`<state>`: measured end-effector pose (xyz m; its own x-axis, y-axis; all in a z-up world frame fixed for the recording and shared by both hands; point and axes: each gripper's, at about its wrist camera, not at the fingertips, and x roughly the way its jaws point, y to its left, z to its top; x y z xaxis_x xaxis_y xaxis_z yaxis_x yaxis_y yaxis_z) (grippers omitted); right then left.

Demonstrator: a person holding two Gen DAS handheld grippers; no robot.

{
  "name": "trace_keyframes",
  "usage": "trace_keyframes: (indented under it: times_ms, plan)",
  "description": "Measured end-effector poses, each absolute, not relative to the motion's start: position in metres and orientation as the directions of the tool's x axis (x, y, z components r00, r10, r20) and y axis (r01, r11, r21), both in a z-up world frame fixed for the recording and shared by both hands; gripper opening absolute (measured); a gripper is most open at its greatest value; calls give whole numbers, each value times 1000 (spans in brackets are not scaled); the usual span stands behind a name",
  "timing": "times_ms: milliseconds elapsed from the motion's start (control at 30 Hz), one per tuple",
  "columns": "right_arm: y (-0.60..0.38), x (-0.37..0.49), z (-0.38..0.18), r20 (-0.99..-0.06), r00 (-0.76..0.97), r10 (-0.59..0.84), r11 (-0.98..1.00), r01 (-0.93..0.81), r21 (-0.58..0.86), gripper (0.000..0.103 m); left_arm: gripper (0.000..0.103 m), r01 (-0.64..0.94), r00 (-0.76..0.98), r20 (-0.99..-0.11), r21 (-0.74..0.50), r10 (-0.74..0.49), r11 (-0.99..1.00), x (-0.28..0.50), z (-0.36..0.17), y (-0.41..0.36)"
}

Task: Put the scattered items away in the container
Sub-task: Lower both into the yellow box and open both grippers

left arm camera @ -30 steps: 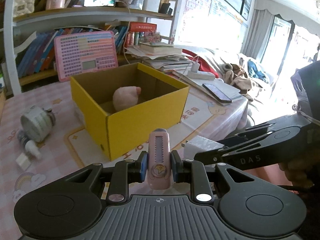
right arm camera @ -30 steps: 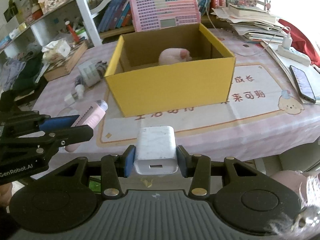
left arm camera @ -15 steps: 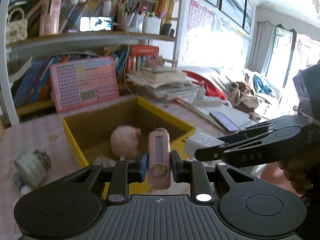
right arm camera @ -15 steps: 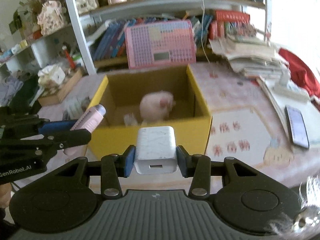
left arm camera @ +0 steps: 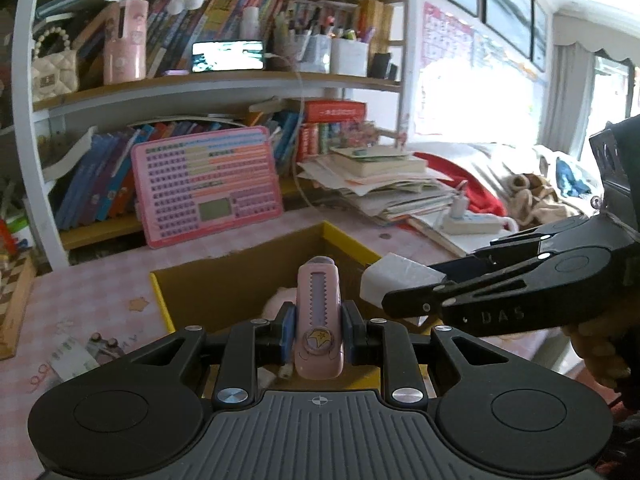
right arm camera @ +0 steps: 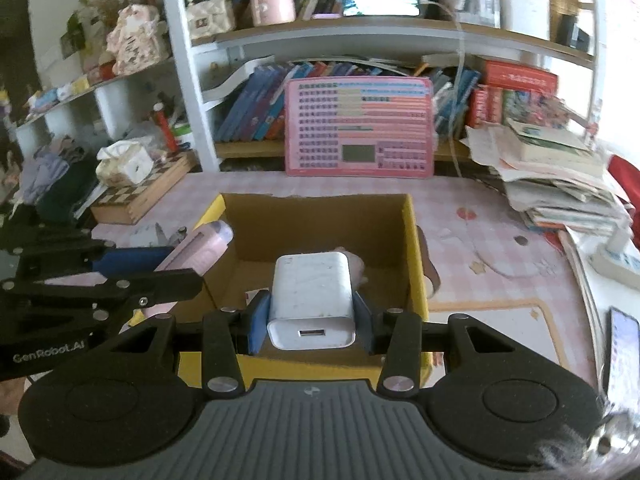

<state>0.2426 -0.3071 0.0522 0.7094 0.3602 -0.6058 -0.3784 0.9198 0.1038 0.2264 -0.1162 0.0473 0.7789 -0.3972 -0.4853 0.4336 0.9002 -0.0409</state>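
**Inspector:** On the pink checked tablecloth (right arm camera: 500,216), a yellow cardboard box (right arm camera: 416,248) is sitting open-topped, with a pale pink plush item (left arm camera: 280,300) lying inside it. What are the two tools doing?

**Assistant:** The left gripper (left arm camera: 319,330) is pinching a pink utility knife (left arm camera: 319,320) upright between its blue pads, over the box's near edge. The right gripper (right arm camera: 311,316) is clamping a white USB charger (right arm camera: 311,296) with its port facing the camera, also above the box opening. From the left wrist view both held items are sitting close together, the charger just to the knife's right.

**Inspector:** And the surroundings?

**Assistant:** A pink learning tablet (right arm camera: 360,128) is leaning against the bookshelf (right arm camera: 400,28) behind the box. A stack of books and papers (right arm camera: 560,176) is piling up to the right, a power strip (left arm camera: 472,222) and a phone (right arm camera: 622,344) are lying nearby, and a wooden chessboard box (right arm camera: 136,200) is resting to the left. Daylight is flooding in through a window (left arm camera: 472,104).
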Motion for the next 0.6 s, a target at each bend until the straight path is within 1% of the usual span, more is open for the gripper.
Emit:
trace_keyframes:
  times_ms: [200,600]
  plan:
    - [-296,273,40,-617,690,378,897,-438,60,41,23,389,792,-501,-25,-348,921,248,42,-118]
    - [-280,310,0,-716,585,381,842,-540,7,41,23,367,724,-627,-2,-287,930,278,8,-132]
